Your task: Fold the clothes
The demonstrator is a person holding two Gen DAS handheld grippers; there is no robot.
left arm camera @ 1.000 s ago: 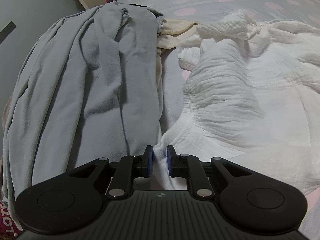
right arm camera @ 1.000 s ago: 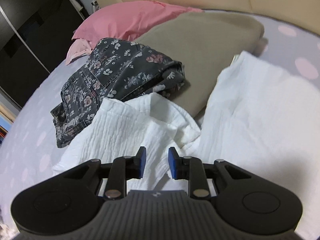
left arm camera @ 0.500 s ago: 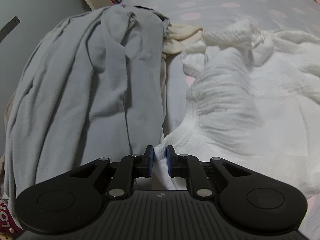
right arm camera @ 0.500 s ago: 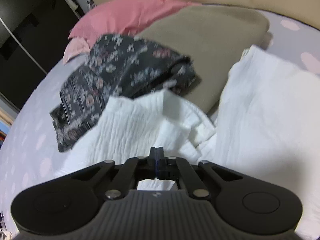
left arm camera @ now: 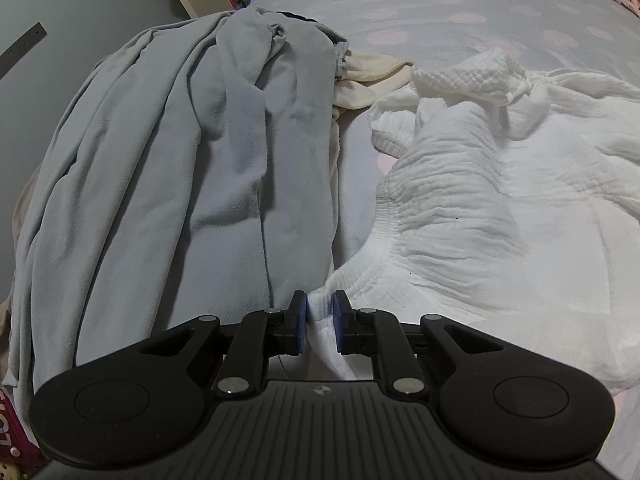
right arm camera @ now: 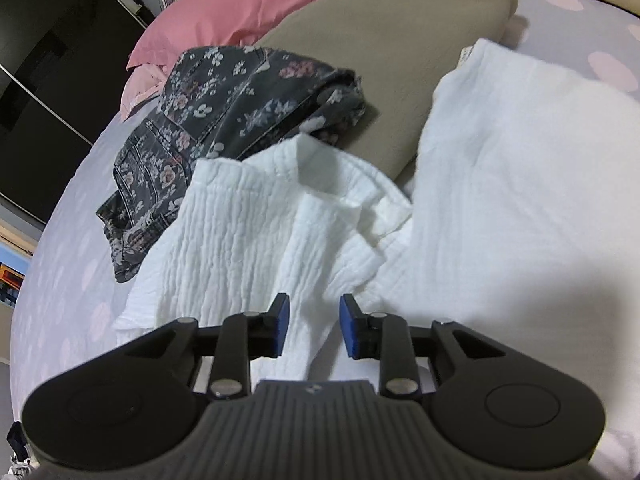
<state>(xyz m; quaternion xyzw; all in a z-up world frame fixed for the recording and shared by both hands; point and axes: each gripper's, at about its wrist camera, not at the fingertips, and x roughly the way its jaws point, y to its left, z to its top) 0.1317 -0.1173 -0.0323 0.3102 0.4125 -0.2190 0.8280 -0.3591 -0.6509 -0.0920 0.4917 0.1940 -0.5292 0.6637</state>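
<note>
A white crinkled garment lies spread on the spotted bedsheet. My left gripper is shut on its elastic hem, with white cloth pinched between the blue pads. In the right wrist view the same white garment is bunched below my right gripper. That gripper's jaws are opening, and white cloth lies under the gap without the pads pressing on it.
A grey garment lies heaped left of the white one, with a cream cloth behind it. In the right wrist view, dark floral jeans rest against a tan pillow and a pink pillow.
My right gripper snapped shut half a second ago and now stands apart again over the white cloth. The left gripper keeps its pinch on the hem and has barely shifted.
</note>
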